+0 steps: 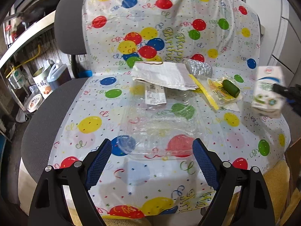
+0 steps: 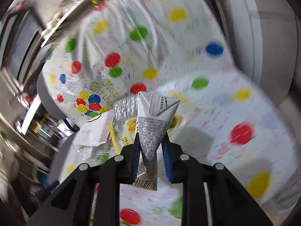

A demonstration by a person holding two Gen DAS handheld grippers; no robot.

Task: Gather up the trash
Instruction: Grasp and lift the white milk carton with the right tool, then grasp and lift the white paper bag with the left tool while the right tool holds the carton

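**Carton lifted off the party cloth**

Carton (image 2: pixel 150 131) sits pinched between the fingers of the right gripper (image 2: pixel 151 156), raised clear of the balloon-print cloth (image 1: pixel 90 131) covering a chair. Left gripper (image 1: pixel 152 162) hangs wide and empty over a clear plastic tray (image 1: pixel 158 126) on that cloth. Beyond the tray lie a crumpled paper (image 1: pixel 161 75), a foil wrapper (image 1: pixel 199 66) and a green cylinder (image 1: pixel 231 88) on a yellow packet (image 1: pixel 216 92).

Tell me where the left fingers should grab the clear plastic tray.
Take the clear tray by its near rim, coming straight forward and low with the open left gripper. The tray lies flat and wide, and that thin edge already faces the gap between the fingers.
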